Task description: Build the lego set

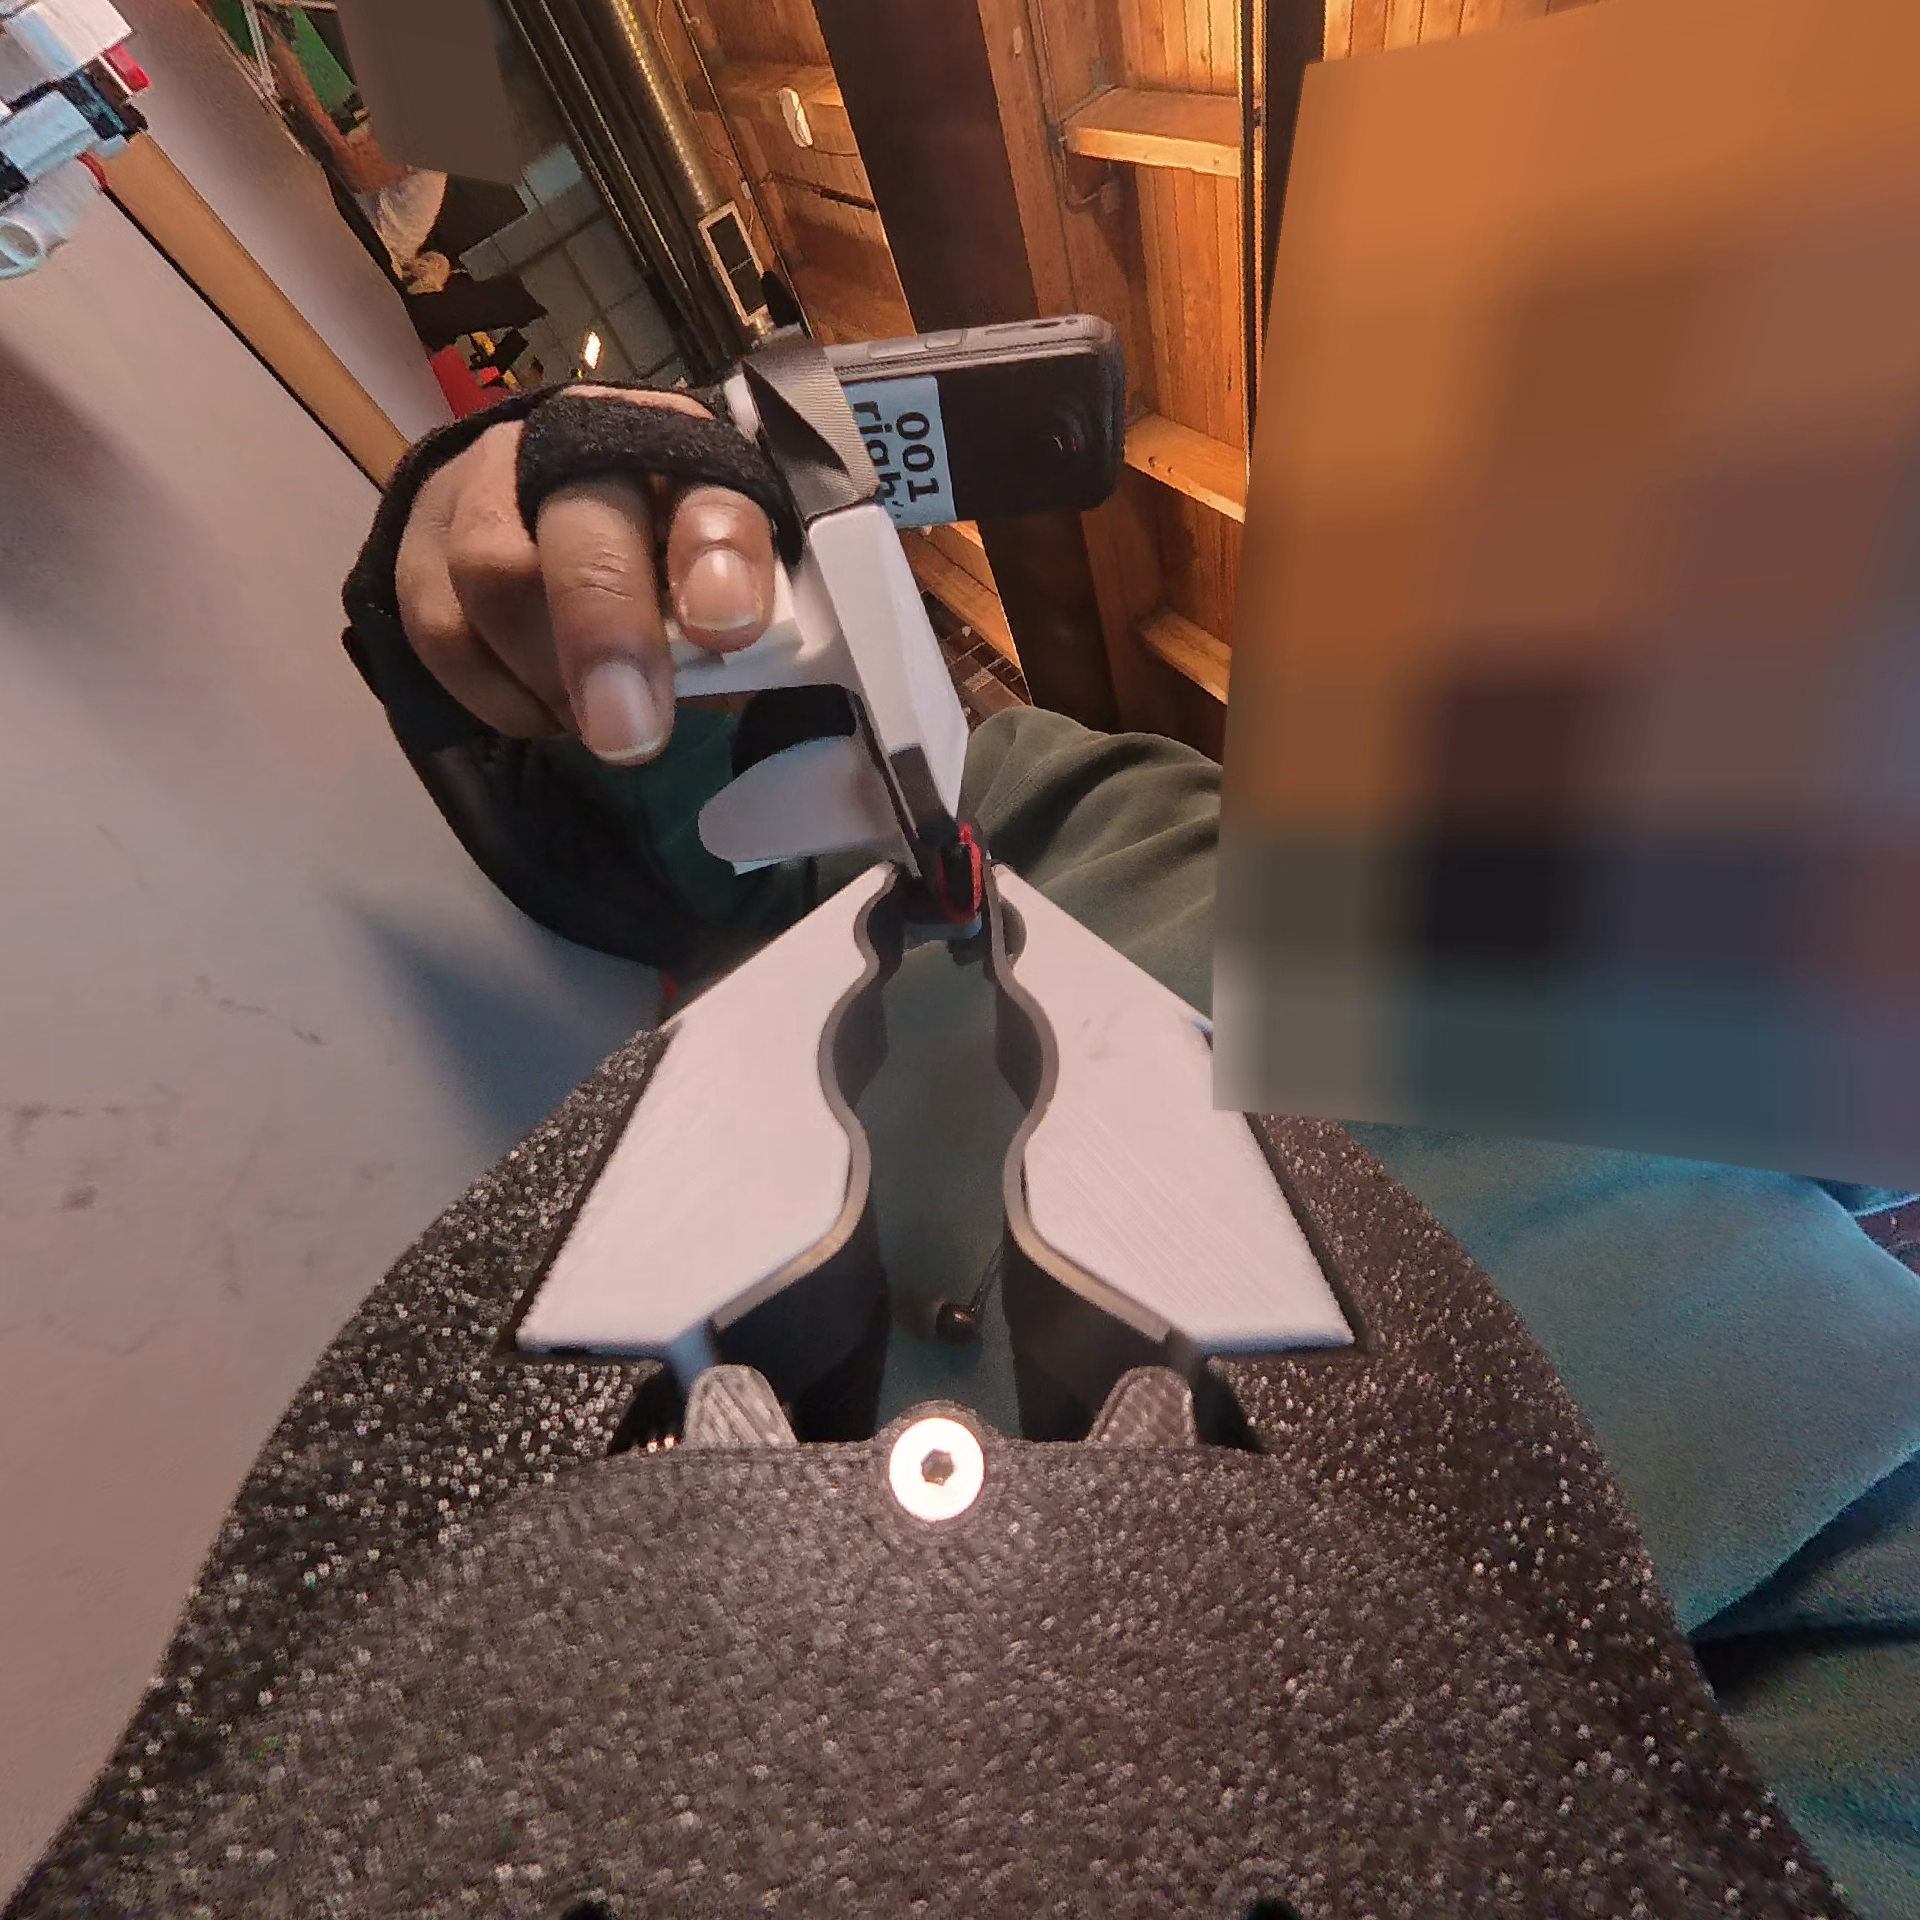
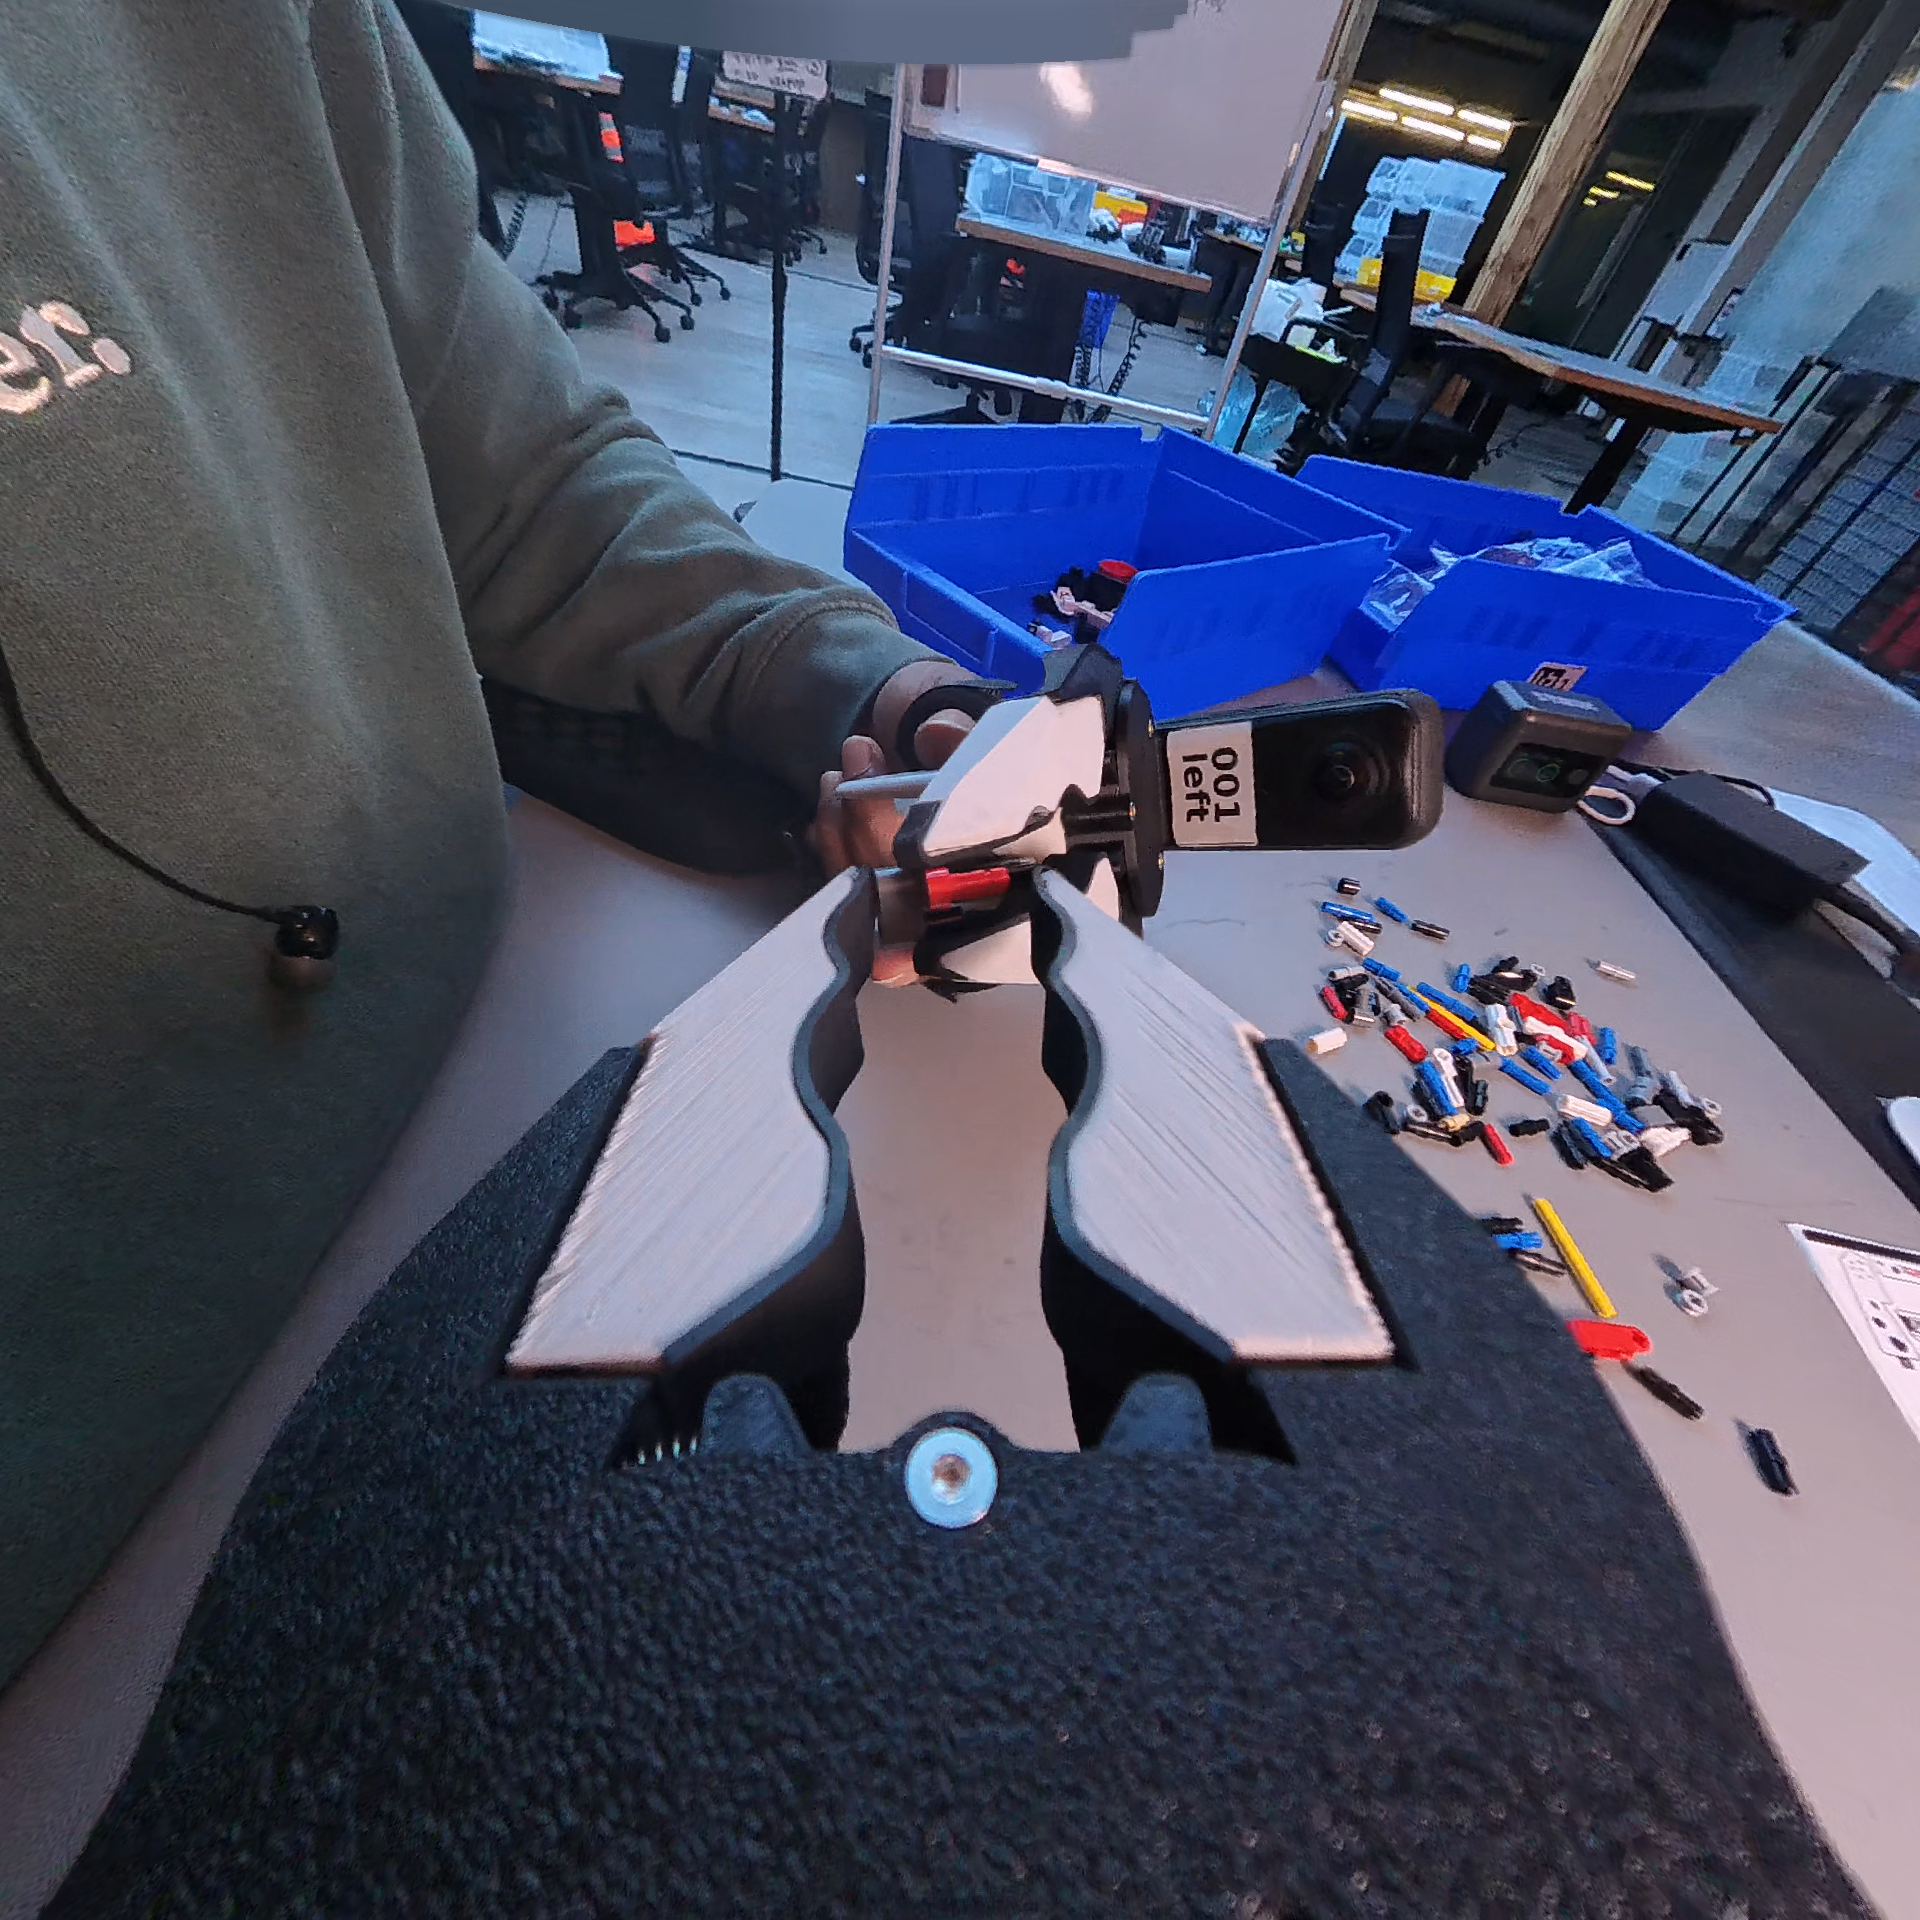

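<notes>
Jaws of both grippers pinch same small red-and-black lego piece, held above table.

Left wrist view: left gripper (image 1: 940, 894) tips clamp piece (image 1: 954, 873); right gripper (image 1: 935, 831) meets it from above, gloved hand (image 1: 540, 582) behind.

Right wrist view: right gripper (image 2: 951, 904) tips grip piece (image 2: 966, 888); left gripper (image 2: 966, 914) opposite. Loose parts (image 2: 1507, 1060) lie on table (image 2: 1299, 1403) to right, blue bins (image 2: 1195, 551) beyond.

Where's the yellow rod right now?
In the right wrist view the yellow rod lies flat on the table, right of the right tongs, between the loose pile of small pieces and a red piece.
</notes>
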